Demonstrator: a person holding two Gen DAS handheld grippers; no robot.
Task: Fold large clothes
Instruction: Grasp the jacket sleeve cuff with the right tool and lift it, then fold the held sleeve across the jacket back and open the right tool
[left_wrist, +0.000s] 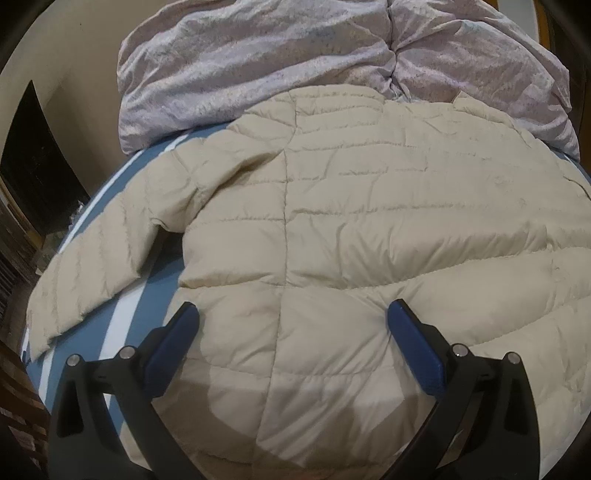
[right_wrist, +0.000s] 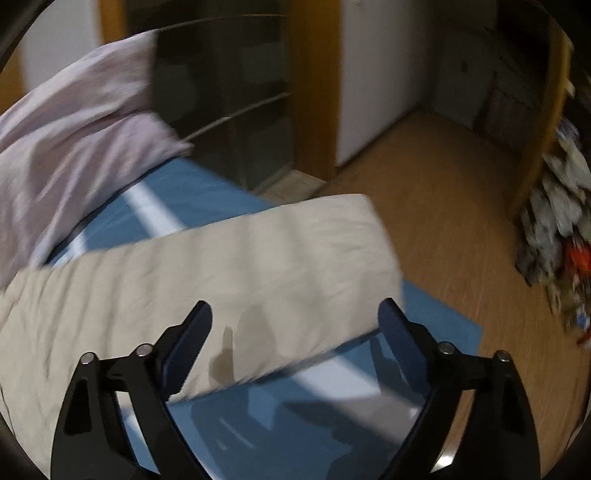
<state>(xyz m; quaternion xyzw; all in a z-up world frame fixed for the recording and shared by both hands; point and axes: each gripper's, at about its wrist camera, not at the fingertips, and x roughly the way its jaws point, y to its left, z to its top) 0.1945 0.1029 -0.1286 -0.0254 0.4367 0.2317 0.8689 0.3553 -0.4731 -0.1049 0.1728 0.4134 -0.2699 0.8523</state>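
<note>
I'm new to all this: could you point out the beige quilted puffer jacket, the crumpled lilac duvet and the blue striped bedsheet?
beige quilted puffer jacket (left_wrist: 332, 229): left wrist view, back panel.
crumpled lilac duvet (left_wrist: 258, 62): left wrist view, wrinkled top.
blue striped bedsheet (right_wrist: 192, 195): right wrist view, bare blue part.

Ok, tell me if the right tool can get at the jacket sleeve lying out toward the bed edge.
Probably yes. The right tool is open and hovers right over the beige sleeve, which lies flat on the blue sheet with nothing covering it. The view is blurred, so any contact is unclear.
</note>
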